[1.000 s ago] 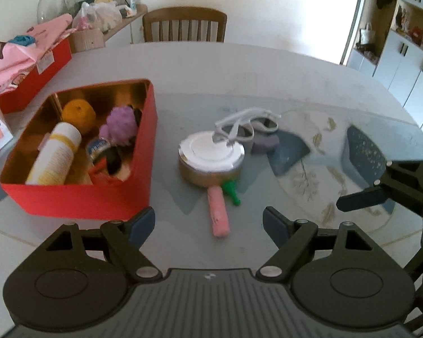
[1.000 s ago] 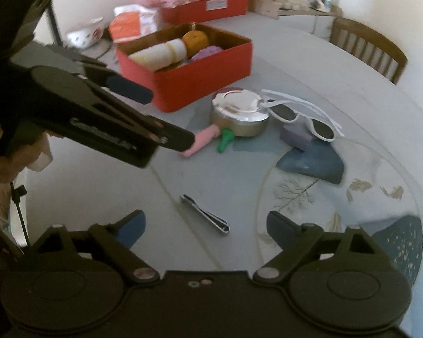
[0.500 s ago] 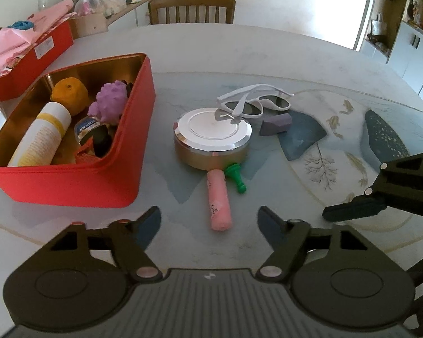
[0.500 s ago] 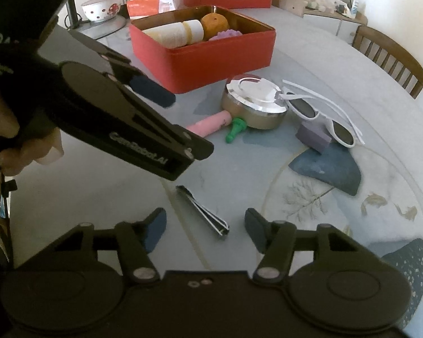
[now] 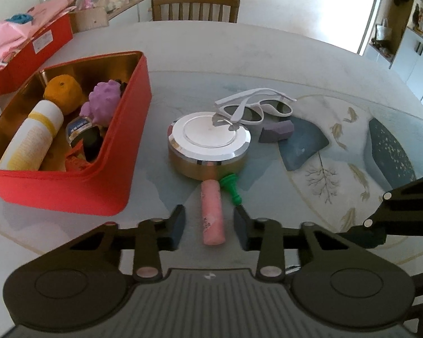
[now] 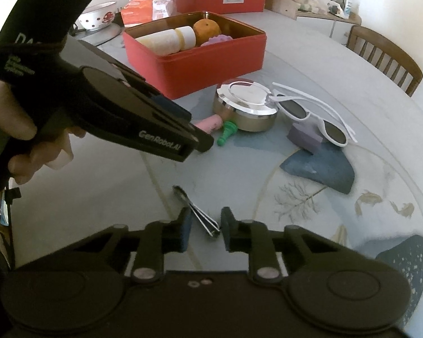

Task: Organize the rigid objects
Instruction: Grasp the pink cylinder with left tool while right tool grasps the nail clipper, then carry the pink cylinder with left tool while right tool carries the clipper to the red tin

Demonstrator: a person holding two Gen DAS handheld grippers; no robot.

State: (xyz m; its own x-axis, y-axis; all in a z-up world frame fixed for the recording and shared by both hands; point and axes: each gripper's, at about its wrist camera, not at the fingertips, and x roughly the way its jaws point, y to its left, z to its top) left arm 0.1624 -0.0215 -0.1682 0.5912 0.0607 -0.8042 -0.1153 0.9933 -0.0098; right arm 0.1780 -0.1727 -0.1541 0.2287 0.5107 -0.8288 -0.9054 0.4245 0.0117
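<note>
Chair [image 5: 195, 5]: wooden, slat-backed, at table's far edge.
Bowl [image 6: 97, 16]: white, red-spotted, behind the box.
Cabinets [image 5: 417, 56]: white, far right.

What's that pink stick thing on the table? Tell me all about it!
The pink stick is a short, round tube with flat ends, looking like plastic, with small dark marks near its close end. It lies flat on the table. Its far end touches the round tin, a green peg lies beside it, and the left tongs straddle it without touching.
</note>
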